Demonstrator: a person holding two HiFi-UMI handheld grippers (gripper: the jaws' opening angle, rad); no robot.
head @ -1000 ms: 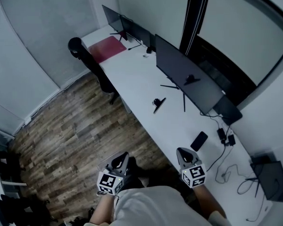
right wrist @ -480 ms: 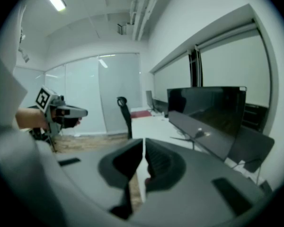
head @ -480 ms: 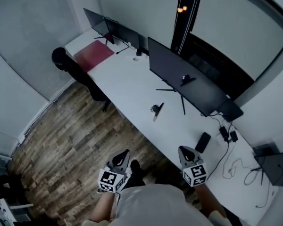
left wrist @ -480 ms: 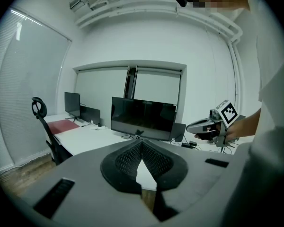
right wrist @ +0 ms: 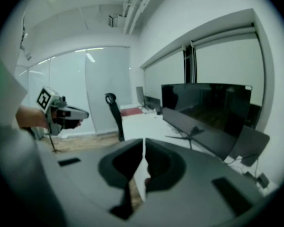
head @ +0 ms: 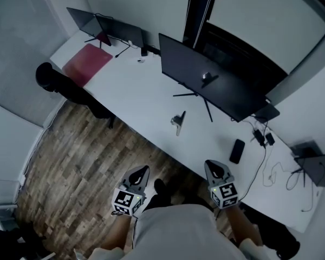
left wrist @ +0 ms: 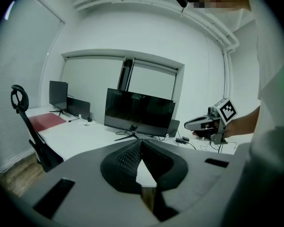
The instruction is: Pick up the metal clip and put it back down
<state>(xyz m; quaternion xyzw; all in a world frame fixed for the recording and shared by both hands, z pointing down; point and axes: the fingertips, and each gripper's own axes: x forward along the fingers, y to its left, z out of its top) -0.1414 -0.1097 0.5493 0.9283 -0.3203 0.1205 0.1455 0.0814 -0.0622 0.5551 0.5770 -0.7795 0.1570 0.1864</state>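
Note:
The metal clip (head: 177,122) lies on the long white desk (head: 146,99), near its front edge and in front of the big monitor (head: 206,80). Both grippers hang close to the person's body, short of the desk and well away from the clip. My left gripper (head: 143,170) is over the wood floor with its jaws shut and nothing between them (left wrist: 141,143). My right gripper (head: 211,164) is at the desk's front edge, also shut and empty (right wrist: 144,143). Each gripper view shows the other gripper off to its side. Neither gripper view shows the clip.
A black office chair (head: 59,83) stands at the desk's left end beside a red mat (head: 86,64) and two smaller monitors (head: 105,27). A black phone (head: 236,150), cables (head: 265,167) and a dark device (head: 317,169) lie at the right end. Wood floor (head: 81,161) runs along the desk's front.
The head view has swung, so the desk and monitors sit further left and lower in frame. Both grippers stay shut in front of the body. The clip lies where it was.

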